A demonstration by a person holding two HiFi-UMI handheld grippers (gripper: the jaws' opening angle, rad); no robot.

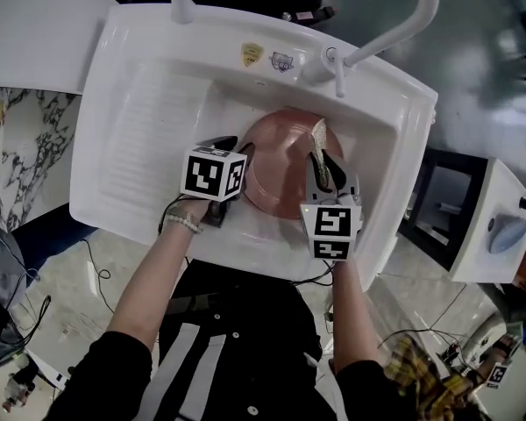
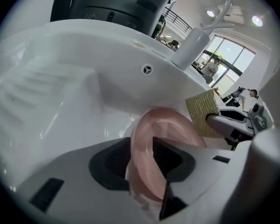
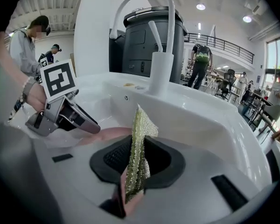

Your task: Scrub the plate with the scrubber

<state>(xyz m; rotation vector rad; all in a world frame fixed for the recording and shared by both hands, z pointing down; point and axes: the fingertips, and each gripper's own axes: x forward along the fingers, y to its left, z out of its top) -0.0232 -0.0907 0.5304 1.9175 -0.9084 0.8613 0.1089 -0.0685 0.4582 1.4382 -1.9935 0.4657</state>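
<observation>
A pink plate [image 1: 276, 160] leans in the basin of a white sink [image 1: 149, 121]. My left gripper [image 1: 237, 145] is at the plate's left rim. In the left gripper view that rim [image 2: 163, 125] runs between the jaws of the left gripper [image 2: 142, 160], which stand wide apart and look open around it. My right gripper [image 1: 323, 160] hangs over the plate's right side, shut on a flat gold-green mesh scrubber [image 1: 318, 134]. The scrubber [image 3: 139, 148] stands on edge between the jaws of the right gripper [image 3: 137, 160], just above the plate [image 3: 107, 134].
A white faucet [image 1: 394, 33] arches over the sink's back right corner. A ribbed drainboard [image 1: 158, 139] forms the sink's left part. A dark machine [image 3: 154, 36] stands behind the sink. People stand in the background of the right gripper view.
</observation>
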